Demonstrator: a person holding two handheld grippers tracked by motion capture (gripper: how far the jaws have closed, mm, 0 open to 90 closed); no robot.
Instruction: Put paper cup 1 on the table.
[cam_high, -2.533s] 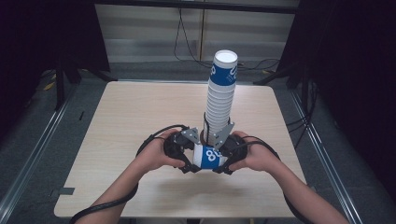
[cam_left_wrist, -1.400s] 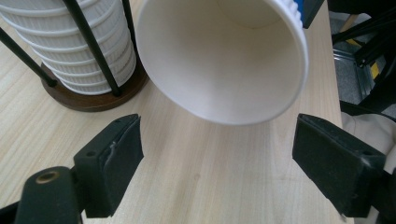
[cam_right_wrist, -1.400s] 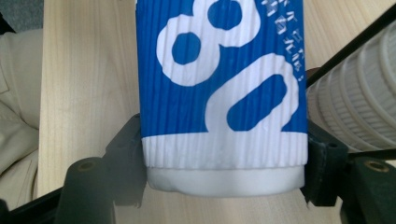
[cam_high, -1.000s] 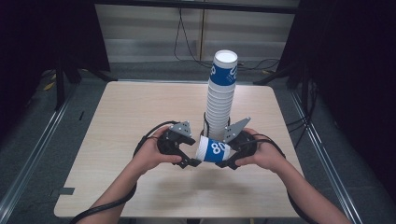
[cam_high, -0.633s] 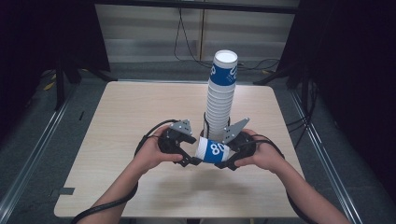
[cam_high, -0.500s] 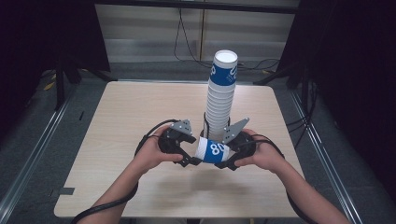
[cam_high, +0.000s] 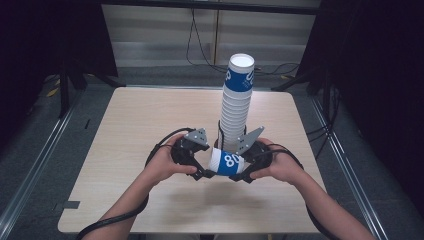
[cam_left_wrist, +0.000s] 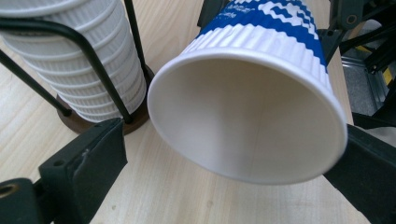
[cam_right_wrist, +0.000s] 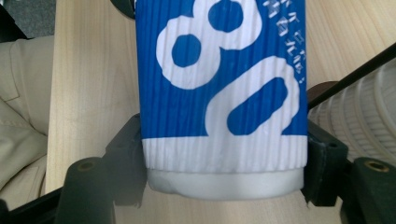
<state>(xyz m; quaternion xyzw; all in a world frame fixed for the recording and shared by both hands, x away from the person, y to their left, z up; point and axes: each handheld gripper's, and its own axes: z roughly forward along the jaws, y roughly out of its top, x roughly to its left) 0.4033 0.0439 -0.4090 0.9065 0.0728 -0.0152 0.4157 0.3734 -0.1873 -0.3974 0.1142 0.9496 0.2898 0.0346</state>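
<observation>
A blue and white ribbed paper cup (cam_high: 228, 162) marked "80" lies on its side in the air between my two grippers, just in front of a tall stack of the same cups (cam_high: 237, 105). My right gripper (cam_high: 241, 175) is shut on the cup's base end (cam_right_wrist: 219, 84), one jaw on each side. My left gripper (cam_high: 204, 172) faces the cup's open mouth (cam_left_wrist: 247, 121). Its jaws straddle the rim: one touches it, the other stands a little apart, so it is open. The stack (cam_left_wrist: 84, 56) sits in a black wire holder with a brown base (cam_left_wrist: 140, 122).
The light wooden table (cam_high: 150, 115) reaches out to the left and toward the front edge. Black cables (cam_high: 160, 145) loop from both grippers over the tabletop. A beige sleeve (cam_right_wrist: 18, 116) lies close behind the cup. Metal rails (cam_high: 35, 165) run along the floor beside the table.
Since 2.5 s ago both grippers have risen and tilted, turning the cup from level to slanted and shifting it slightly right. Over the last second nothing visibly moved.
</observation>
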